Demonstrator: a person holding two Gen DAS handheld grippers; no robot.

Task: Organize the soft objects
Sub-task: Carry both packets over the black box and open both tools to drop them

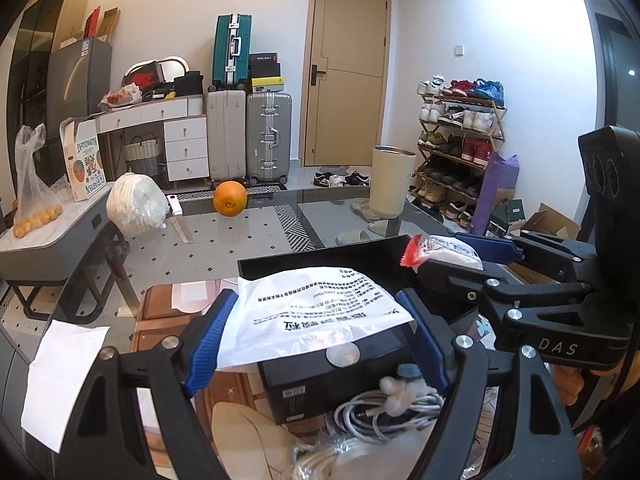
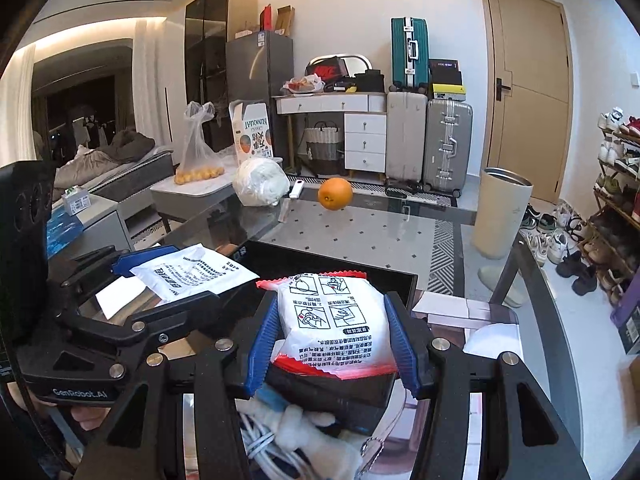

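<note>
My left gripper (image 1: 316, 320) is shut on a flat white packet with black print (image 1: 316, 312) and holds it over the near rim of a black tray (image 1: 320, 256). My right gripper (image 2: 332, 332) is shut on a puffy white packet with red sealed ends (image 2: 336, 316), above the same black tray (image 2: 396, 276). In the left wrist view the right gripper (image 1: 460, 258) is at the right with its packet (image 1: 448, 250). In the right wrist view the left gripper (image 2: 160, 276) is at the left with its packet (image 2: 192, 274).
The tray sits on a glass table (image 1: 248, 236) with an orange (image 1: 229, 198), a white bagged bundle (image 1: 138, 204), and a sheet of paper (image 1: 60, 376). White cables and a small plush toy (image 1: 396, 396) lie below the grippers. A cream bin (image 1: 390, 180) stands on the floor.
</note>
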